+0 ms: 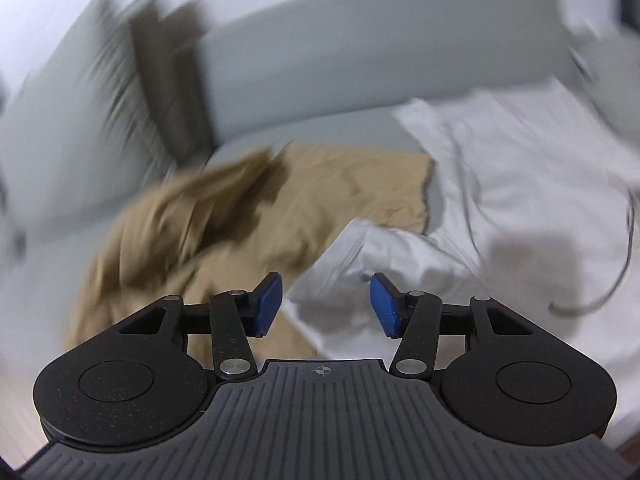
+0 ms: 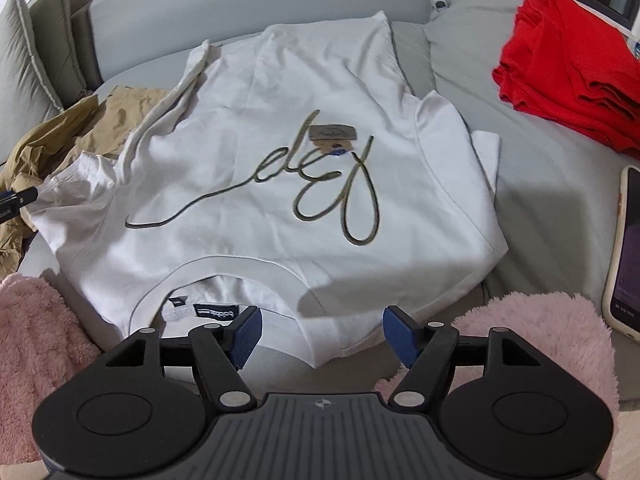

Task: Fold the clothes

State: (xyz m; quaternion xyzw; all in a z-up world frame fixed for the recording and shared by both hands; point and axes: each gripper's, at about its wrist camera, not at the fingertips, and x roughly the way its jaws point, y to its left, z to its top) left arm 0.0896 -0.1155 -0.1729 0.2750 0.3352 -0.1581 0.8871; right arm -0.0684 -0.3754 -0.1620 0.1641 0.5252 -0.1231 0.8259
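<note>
A white T-shirt (image 2: 280,184) with olive script lettering lies spread flat on a grey sofa, its collar (image 2: 224,280) nearest me. My right gripper (image 2: 320,336) hovers open just above the collar and shoulder edge, and its blue pads touch nothing. In the blurred left wrist view the same T-shirt (image 1: 520,184) lies to the right, with its sleeve (image 1: 360,256) bunched up ahead of my left gripper (image 1: 326,304). That gripper is open, with white cloth showing beyond the gap and nothing pressed between the pads.
A crumpled tan garment (image 1: 224,220) (image 2: 60,132) lies left of the shirt. Folded red clothes (image 2: 568,80) sit at the far right and a phone (image 2: 624,248) by the right edge. Pink fluffy fabric (image 2: 36,328) flanks the near side. Sofa cushions (image 2: 32,60) stand at the left.
</note>
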